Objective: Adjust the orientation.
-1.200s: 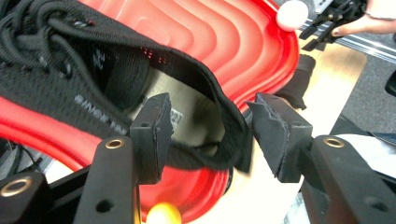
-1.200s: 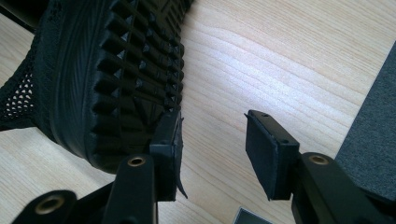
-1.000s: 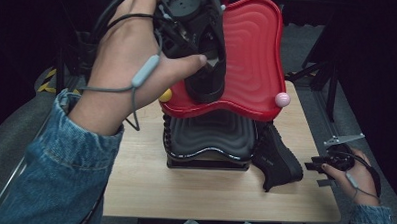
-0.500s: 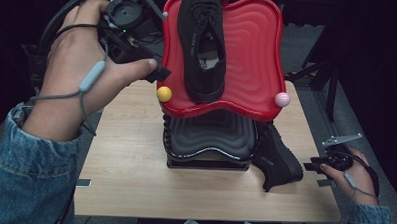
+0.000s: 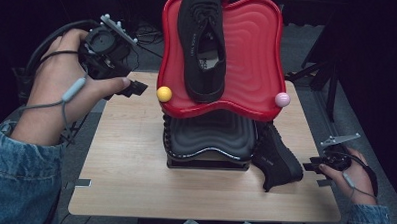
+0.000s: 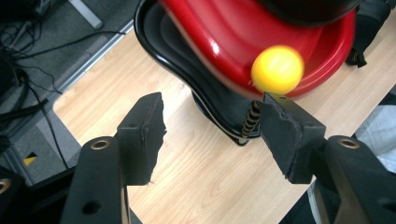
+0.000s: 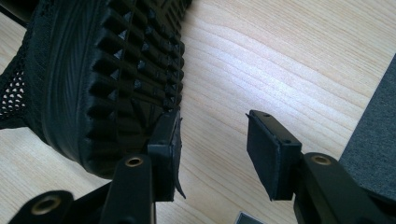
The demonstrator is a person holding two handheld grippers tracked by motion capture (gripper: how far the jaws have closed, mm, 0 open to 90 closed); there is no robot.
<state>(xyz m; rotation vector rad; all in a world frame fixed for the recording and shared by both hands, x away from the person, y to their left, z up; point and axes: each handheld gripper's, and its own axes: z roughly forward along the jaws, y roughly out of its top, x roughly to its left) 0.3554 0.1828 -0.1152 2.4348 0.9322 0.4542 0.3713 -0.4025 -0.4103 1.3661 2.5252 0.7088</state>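
At the near right edge of the pale wooden table (image 5: 133,190), the right gripper (image 5: 318,165) stands released, nothing between its jaws, just beside the black mesh shoe with a studded rubber sole (image 5: 277,157) that leans tilted against the black ribbed lower shelf (image 5: 210,137); in the right gripper view that shoe's sole (image 7: 116,70) touches the outer face of one jaw. Farther off, the left gripper (image 5: 137,87) hovers over the table's left edge, its jaws just having opened, empty, near the yellow ball knob (image 5: 164,94) of the glossy red wavy upper shelf (image 5: 248,53). On that shelf lies a second black laced shoe (image 5: 204,42), apart from both grippers, with a pink ball knob (image 5: 282,99) at the shelf's right corner.
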